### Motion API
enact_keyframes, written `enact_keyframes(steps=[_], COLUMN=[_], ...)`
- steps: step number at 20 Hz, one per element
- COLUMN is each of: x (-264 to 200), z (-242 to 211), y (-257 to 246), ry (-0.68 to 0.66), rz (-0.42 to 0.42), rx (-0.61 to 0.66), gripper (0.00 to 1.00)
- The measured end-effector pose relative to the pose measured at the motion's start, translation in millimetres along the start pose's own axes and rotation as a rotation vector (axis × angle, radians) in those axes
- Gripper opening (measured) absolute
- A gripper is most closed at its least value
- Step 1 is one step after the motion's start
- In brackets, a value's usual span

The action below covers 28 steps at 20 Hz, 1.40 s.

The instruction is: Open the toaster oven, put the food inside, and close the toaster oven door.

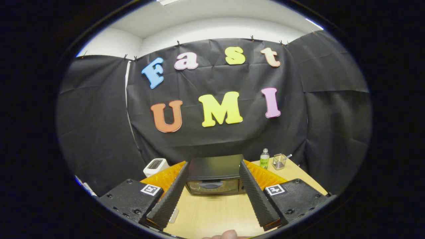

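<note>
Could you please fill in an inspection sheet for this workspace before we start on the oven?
Surface: light wooden table, bare between the fingers.
Job's things: toaster oven beyond the fingers at the table's far side, door shut; food nothing seen.
Clutter: white appliance beside the oven; green bottle and a clear cup holding a utensil on the oven's other side.
Grippers: gripper open, fingers spread and holding nothing, aimed at the oven.
Cables: nothing seen.
Surroundings: black cloth wall behind the table, white ceiling above; a fingertip at the near table edge.
</note>
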<state>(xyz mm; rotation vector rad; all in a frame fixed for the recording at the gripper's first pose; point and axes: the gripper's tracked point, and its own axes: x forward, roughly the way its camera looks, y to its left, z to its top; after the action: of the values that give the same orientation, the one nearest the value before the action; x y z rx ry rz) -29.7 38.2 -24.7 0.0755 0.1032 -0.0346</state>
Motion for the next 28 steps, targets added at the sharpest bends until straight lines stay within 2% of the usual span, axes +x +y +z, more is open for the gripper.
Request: enact_keyframes(steps=[8, 28], x=[-1, 8], z=[11, 8], y=[3, 2], ry=[-0.036, -0.01], rz=[0.016, 0.025], rx=[-0.026, -0.01], gripper=[0.99, 0.99])
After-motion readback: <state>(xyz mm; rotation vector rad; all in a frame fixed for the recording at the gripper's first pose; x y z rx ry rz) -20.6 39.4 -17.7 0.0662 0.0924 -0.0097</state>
